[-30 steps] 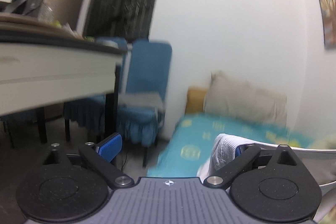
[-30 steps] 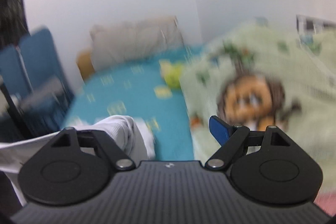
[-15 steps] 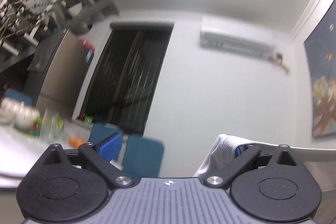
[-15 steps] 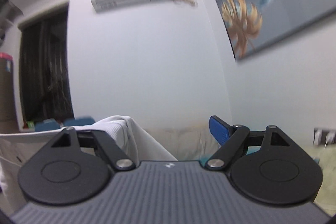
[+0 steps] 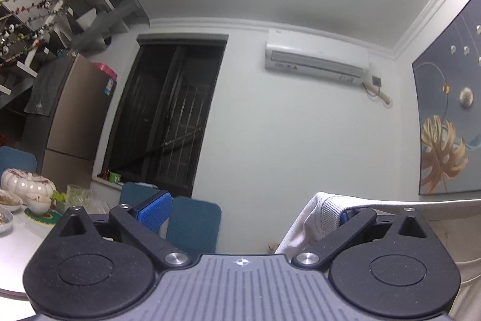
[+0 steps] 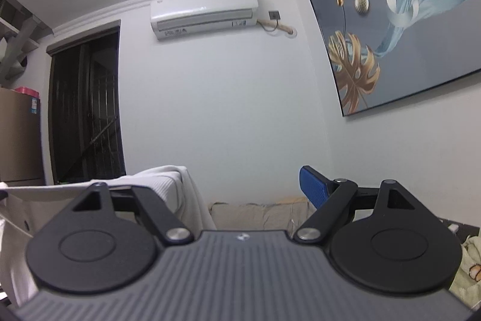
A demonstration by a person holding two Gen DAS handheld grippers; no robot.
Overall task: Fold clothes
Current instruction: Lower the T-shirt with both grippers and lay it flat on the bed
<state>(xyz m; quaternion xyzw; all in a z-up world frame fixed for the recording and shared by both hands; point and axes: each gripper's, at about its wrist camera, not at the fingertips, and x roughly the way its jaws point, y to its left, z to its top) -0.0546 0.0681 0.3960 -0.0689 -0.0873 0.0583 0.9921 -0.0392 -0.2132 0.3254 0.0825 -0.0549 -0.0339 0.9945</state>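
Note:
A white garment with a ribbed knit edge (image 5: 326,214) hangs stretched between my two grippers, both raised high and pointing at the far wall. In the left wrist view it drapes over the right finger of my left gripper (image 5: 246,212), whose jaws stand wide apart; the bare blue left pad (image 5: 153,211) holds nothing. In the right wrist view the same garment (image 6: 168,181) covers the left finger of my right gripper (image 6: 240,185), also open, with its blue right pad (image 6: 312,185) bare. The garment's lower part is out of sight.
A white table (image 5: 18,245) with bowls and a pumpkin-shaped dish stands at the left, with blue chairs (image 5: 195,224) behind it. A beige pillow (image 6: 258,215) lies low ahead. A patterned blanket (image 6: 469,270) shows at the lower right. An air conditioner (image 6: 204,12) hangs on the wall.
Both grippers have swung upward with the garment, from facing the bed and chairs to facing the upper wall and ceiling. The jaws have stayed equally wide.

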